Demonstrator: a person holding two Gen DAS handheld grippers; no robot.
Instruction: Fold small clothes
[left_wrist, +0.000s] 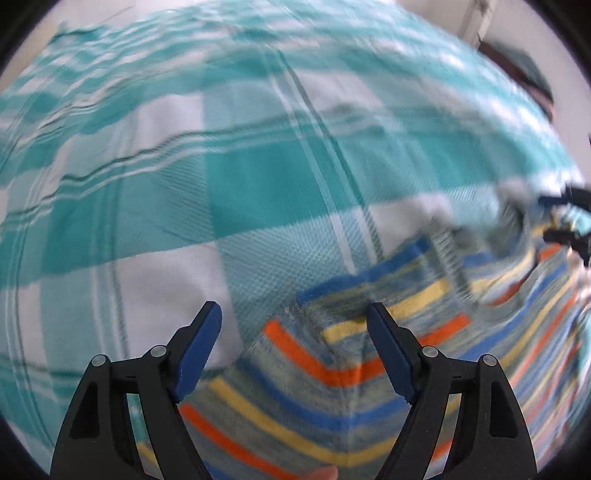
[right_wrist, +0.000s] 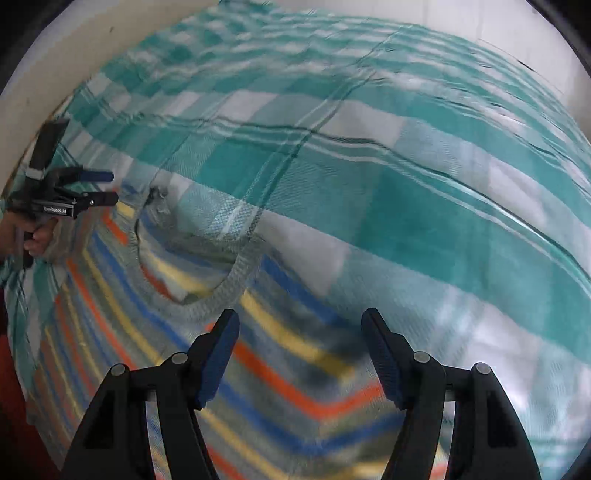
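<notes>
Left wrist view showed the left gripper (left_wrist: 293, 314) spread wide, nothing between its pads, above the striped garment (left_wrist: 332, 387) — lying on a teal checked cloth (left_wrist: 240, 184). Right gripper (right_wrist: 300, 321) gaped empty too; garment collar at ten o'clock.

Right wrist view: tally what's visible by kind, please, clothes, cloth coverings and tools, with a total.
Striped garment: 1
Teal-and-white checked cloth under it: 1
Tools: 2, the right tool up close, the left tool at the far left edge, both open and empty
Total: 4
</notes>
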